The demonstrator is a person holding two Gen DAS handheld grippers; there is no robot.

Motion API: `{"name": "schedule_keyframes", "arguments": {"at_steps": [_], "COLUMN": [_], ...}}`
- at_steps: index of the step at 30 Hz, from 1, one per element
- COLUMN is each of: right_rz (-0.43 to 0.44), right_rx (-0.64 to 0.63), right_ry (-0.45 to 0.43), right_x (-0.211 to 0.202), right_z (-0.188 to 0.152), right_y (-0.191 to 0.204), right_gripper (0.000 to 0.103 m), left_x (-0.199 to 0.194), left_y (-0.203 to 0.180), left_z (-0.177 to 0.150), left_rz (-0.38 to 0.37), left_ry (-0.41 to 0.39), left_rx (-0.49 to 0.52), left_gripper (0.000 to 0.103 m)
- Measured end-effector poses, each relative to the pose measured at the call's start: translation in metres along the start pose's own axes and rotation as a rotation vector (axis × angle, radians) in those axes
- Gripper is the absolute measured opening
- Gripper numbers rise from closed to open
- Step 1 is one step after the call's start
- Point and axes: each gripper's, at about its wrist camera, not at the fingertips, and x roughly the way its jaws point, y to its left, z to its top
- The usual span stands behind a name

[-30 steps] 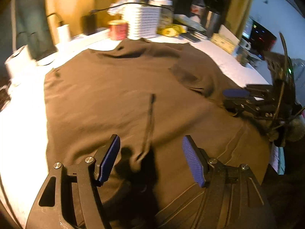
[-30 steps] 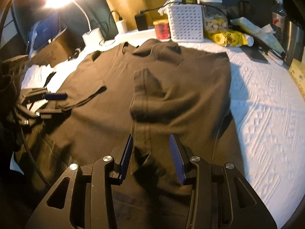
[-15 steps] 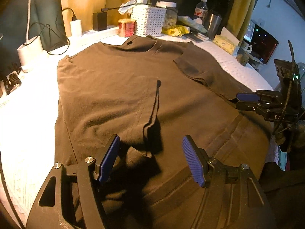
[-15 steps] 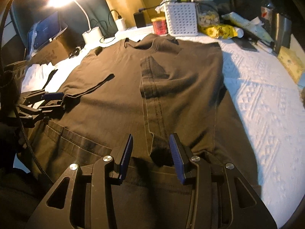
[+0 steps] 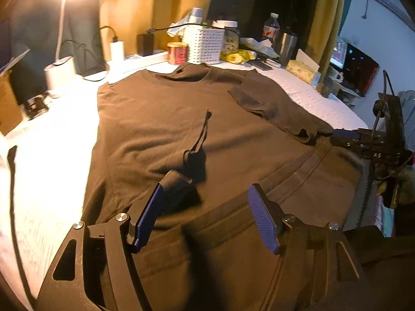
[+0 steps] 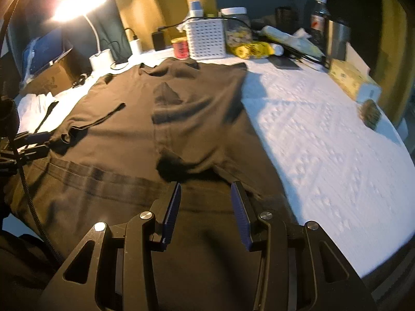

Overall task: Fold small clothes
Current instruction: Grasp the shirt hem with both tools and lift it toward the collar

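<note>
**Brown T-shirt Lies Spread Beneath Your Open Right Gripper**

Your right gripper hangs over the hem of the brown T-shirt, blue pads apart with nothing between them. A folded-in sleeve lies straight ahead. Your left gripper sits far off to the left at the shirt's edge. Beyond the collar stand a white basket and a red can.
</note>
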Motion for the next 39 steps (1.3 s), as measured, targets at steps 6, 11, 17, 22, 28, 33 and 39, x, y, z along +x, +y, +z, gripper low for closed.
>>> {"name": "schedule_keyframes", "arguments": {"at_steps": [6, 11, 17, 22, 28, 33, 39], "right_rz": [-0.049, -0.061, -0.118, -0.185, -0.145, -0.176, -0.178], "right_rx": [0.014, 0.004, 0.006, 0.031, 0.044, 0.009, -0.023], "right_ry": [0.007, -0.008, -0.053, -0.053, -0.029, -0.02, -0.046], "right_x": [-0.006, -0.014, -0.026, -0.02, -0.008, -0.002, -0.013], "right_z": [-0.018, -0.024, -0.021, -0.019, -0.021, -0.022, -0.019], "right_y": [-0.017, -0.022, -0.027, -0.036, -0.032, -0.027, -0.023], "right_gripper": [0.043, 0.043, 0.043, 0.043, 0.043, 0.014, 0.009], "left_x": [-0.016, -0.031, -0.046, -0.052, -0.048, -0.049, -0.07], "left_y": [0.009, 0.024, 0.044, 0.062, 0.069, 0.07, 0.055], "left_z": [-0.024, -0.04, -0.058, -0.067, -0.078, -0.082, -0.078], "left_rz": [0.068, 0.145, 0.261, 0.323, 0.373, 0.343, 0.305], "left_ry": [-0.011, -0.025, -0.027, -0.032, -0.019, -0.028, -0.128], "left_rx": [-0.046, -0.092, -0.135, -0.188, -0.185, -0.187, -0.14], "left_gripper": [0.068, 0.068, 0.067, 0.068, 0.067, 0.039, 0.005]}}
